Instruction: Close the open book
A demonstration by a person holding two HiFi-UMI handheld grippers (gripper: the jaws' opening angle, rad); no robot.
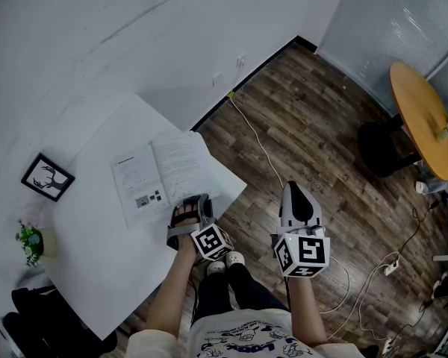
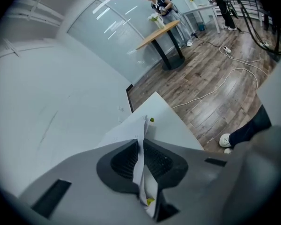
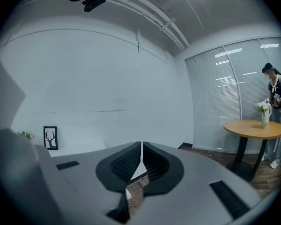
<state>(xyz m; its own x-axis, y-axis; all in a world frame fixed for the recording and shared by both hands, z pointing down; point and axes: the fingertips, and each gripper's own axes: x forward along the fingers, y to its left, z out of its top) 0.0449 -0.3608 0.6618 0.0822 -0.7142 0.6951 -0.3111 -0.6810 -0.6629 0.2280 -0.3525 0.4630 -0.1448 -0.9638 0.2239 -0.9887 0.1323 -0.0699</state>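
Table (image 1: 97,274), left end: plant (image 1: 30,242) and frame (image 1: 47,177), both well clear of the work. Book (image 1: 160,174) lay open and flat by the table's right edge, pages up. Left gripper (image 1: 190,209) sat on its near right corner, jaws pinched narrow on the right-hand page (image 2: 131,131), paper running straight between the pads. Right gripper (image 1: 294,192) hung off the table over the floor (image 1: 313,125), jaws together, nothing in them, idle.

Step, as I read it: grip made, fold not started. Next move calls for lifting that edge and arcing it left over the spine onto the left page, then letting go. Risk: only thin sheets caught, not the cover, so it may just turn a page.
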